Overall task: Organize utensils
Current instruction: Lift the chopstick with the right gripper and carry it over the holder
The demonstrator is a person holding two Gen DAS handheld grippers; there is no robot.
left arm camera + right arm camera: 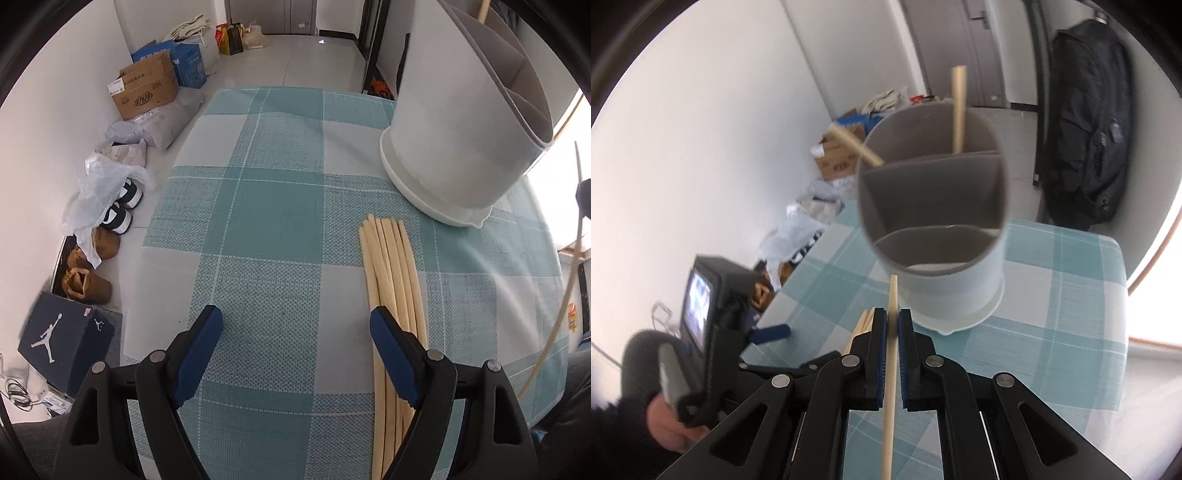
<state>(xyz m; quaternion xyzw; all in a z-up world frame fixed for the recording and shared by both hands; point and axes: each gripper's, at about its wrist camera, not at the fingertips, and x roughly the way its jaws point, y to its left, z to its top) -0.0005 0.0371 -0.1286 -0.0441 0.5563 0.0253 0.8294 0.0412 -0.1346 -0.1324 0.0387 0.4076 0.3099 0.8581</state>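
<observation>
Wooden pale chopstick [892, 354] pinched in right gripper [892, 328], aimed at grey divided cylindrical holder [934, 206] for insertion | left gripper [295, 328] spread, idle beside remaining chopstick bundle [391, 266] on checked tablecloth [266, 221].

Holder [461, 122]: top cut off by the left-wrist view's upper edge; compartment floors out of sight there.
Chopstick bundle [391, 266]: near ends hidden behind the left gripper's [295, 332] right finger; count cannot be told.
Held chopstick [891, 354]: lower end runs off the right-wrist view's bottom edge.
Two chopsticks in holder [958, 110]: lower parts hidden by dividers.
Left hand [670, 424]: blurred, mostly hidden.
</observation>
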